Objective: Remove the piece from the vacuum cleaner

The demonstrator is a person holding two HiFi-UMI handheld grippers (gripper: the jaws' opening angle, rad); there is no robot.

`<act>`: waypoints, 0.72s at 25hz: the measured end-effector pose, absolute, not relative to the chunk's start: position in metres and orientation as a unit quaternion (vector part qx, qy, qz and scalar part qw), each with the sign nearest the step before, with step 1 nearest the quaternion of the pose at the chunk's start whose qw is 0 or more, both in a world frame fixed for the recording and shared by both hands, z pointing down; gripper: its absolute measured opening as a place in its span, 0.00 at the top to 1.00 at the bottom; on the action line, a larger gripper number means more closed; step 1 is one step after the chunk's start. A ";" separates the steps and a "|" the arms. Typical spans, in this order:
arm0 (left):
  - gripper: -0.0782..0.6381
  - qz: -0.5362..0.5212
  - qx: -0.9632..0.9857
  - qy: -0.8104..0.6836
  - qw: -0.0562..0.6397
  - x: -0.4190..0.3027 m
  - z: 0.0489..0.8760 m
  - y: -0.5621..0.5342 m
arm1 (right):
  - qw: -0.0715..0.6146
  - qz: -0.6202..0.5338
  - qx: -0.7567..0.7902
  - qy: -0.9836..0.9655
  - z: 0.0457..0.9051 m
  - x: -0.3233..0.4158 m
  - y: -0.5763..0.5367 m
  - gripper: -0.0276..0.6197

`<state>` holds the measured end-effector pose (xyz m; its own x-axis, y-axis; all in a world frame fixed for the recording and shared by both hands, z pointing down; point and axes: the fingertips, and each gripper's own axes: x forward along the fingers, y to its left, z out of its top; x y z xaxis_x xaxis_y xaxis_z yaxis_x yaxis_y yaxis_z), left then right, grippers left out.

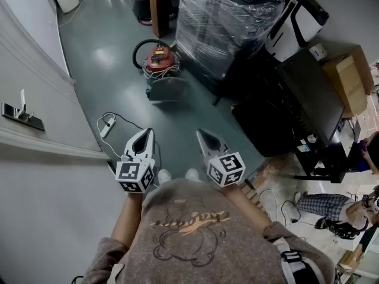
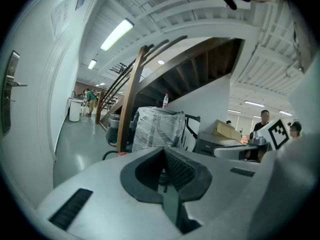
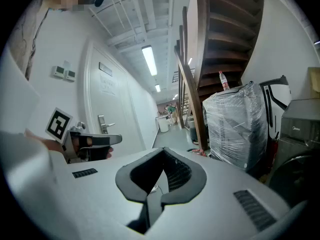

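Two grippers are held level with each other in front of the person's chest, well short of the vacuum cleaner [image 1: 159, 58], which is seen standing on the grey-green floor [image 1: 106, 58] further along the corridor. The left gripper [image 1: 145, 136] is shown in its own view with both jaws brought fully together and nothing caught between them; the right gripper [image 1: 205, 137] is likewise closed and empty. The vacuum cleaner is red-bodied, with a dark hose looped behind it. A grey piece [image 1: 167, 89] is seen just beside the vacuum cleaner on the side nearer the person; whether it is joined to the machine cannot be told. A plastic-wrapped stack [image 1: 225, 16] is seen to the right of the vacuum cleaner, close by it. A white power strip [image 1: 108, 126] lies between the vacuum cleaner and the left gripper, off to the left.
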<state>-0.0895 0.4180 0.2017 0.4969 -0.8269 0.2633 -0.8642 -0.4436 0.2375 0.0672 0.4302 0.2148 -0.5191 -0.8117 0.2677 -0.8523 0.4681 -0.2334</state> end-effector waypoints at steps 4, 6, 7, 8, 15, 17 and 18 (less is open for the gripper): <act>0.89 0.053 0.846 -0.503 0.170 -0.090 0.204 0.417 | 0.055 0.165 0.484 -0.857 0.213 0.066 0.428 0.96; 0.89 0.055 0.843 -0.508 0.168 -0.091 0.205 0.416 | 0.056 0.160 0.482 -0.859 0.213 0.068 0.427 0.96; 0.89 0.055 0.841 -0.511 0.168 -0.091 0.205 0.416 | 0.058 0.156 0.482 -0.860 0.212 0.070 0.427 0.96; 0.89 0.054 0.839 -0.515 0.167 -0.092 0.204 0.416 | 0.060 0.152 0.484 -0.860 0.212 0.073 0.427 0.96; 0.89 0.035 0.823 -0.543 0.159 -0.092 0.195 0.414 | 0.059 0.132 0.503 -0.852 0.206 0.113 0.418 0.96; 0.89 0.024 0.818 -0.552 0.160 -0.089 0.194 0.415 | 0.061 0.132 0.501 -0.853 0.209 0.122 0.419 0.96; 0.89 0.019 0.816 -0.555 0.163 -0.088 0.195 0.416 | 0.061 0.133 0.500 -0.854 0.210 0.126 0.420 0.96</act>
<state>-0.0882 0.4160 0.1949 0.3835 -0.8989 0.2122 -0.9114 -0.3312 0.2442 0.1263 0.4196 0.2105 -0.4925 -0.8375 0.2368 -0.8699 0.4647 -0.1655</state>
